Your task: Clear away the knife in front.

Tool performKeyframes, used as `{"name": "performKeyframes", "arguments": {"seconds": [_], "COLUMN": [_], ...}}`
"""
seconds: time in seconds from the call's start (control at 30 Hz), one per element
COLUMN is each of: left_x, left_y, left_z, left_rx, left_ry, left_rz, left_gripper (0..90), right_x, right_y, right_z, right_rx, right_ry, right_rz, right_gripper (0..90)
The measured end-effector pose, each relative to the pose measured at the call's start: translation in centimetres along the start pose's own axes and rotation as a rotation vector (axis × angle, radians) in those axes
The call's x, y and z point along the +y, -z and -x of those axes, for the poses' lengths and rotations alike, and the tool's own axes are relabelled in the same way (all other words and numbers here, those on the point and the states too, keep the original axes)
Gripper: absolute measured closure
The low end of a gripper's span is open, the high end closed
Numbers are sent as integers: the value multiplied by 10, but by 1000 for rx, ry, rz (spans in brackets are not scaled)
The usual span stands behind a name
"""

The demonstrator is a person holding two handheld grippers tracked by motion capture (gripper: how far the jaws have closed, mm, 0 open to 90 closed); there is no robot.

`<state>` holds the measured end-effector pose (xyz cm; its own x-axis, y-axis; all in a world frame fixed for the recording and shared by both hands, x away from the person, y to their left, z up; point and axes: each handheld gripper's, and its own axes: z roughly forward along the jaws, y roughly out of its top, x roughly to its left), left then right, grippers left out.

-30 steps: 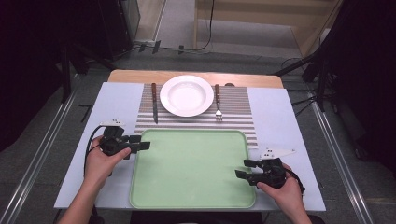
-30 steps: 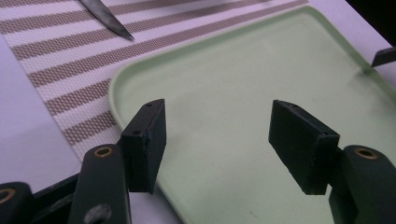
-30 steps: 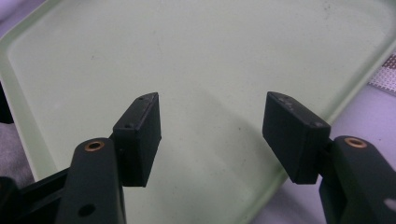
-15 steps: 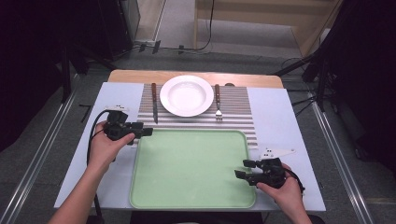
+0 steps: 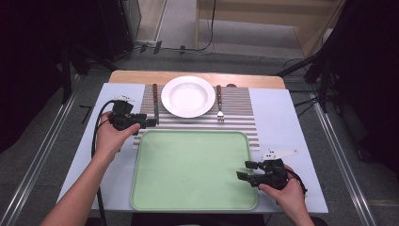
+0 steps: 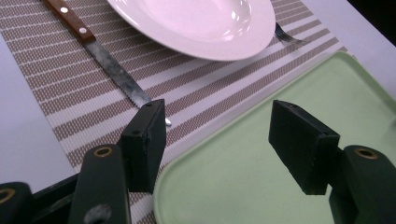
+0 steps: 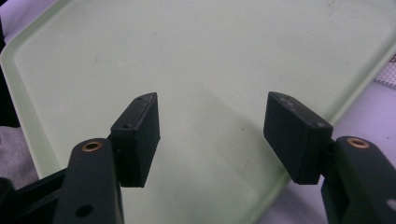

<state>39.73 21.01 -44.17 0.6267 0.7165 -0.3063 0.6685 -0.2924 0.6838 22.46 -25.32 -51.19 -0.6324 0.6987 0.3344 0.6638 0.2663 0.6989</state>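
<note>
**A:** So where does the knife (image 5: pixel 155 102) lie against the left gripper (image 5: pixel 149 123)?

**B:** Just ahead of it. From the high view the gripper sits at the near left corner of the striped placemat (image 5: pixel 237 106), pointing toward the blade's near end. In the left gripper view the blade tip (image 6: pixel 161 119) runs down behind the inner edge of the left-hand jaw, so it lies close by that jaw rather than centred in the gap. The jaws stand released, wide apart, with nothing between the pads.

**A:** And the right gripper (image 5: pixel 244 170)?

**B:** Also spread wide and empty, over the near right part of the green tray (image 5: pixel 188 165), well apart from the knife. Its jaws have just been opening a little further, with nothing between them.

**A:** Anything hard to read?

**B:** The very tip of the blade is covered by the jaw, so I cannot tell whether it touches. The fork (image 6: pixel 286 35) is mostly hidden behind the white plate (image 6: pixel 201 23) in the left gripper view; its handle is cut off there.

**A:** What does the high view add?

**B:** The whole setting: knife left of the plate, fork right, tray nearer the person. The left gripper view gives the blade's serrated edge and the rivets in the brown handle (image 6: pixel 67 17).
</note>
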Motion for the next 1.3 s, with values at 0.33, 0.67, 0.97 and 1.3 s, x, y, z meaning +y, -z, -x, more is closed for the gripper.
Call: {"name": "performKeyframes", "arguments": {"seconds": [0.33, 0.67, 0.97, 1.3], "left_x": [13, 29, 44, 58], "left_y": [-11, -19, -29, -45], "left_z": [-7, -18, -27, -37], "left_rx": [9, 39, 73, 119], "left_ry": [-7, 2, 13, 33], "left_rz": [-1, 0, 5, 1], "left_gripper": [362, 363, 363, 367], "right_x": [0, 0, 0, 0], "right_y": [0, -1, -2, -1], "right_z": [1, 0, 1, 1], "right_rx": [-5, -21, -16, -21], "right_ry": [-1, 14, 13, 7], "right_rz": [-1, -10, -18, -20], "right_gripper": [353, 362, 362, 361]}}
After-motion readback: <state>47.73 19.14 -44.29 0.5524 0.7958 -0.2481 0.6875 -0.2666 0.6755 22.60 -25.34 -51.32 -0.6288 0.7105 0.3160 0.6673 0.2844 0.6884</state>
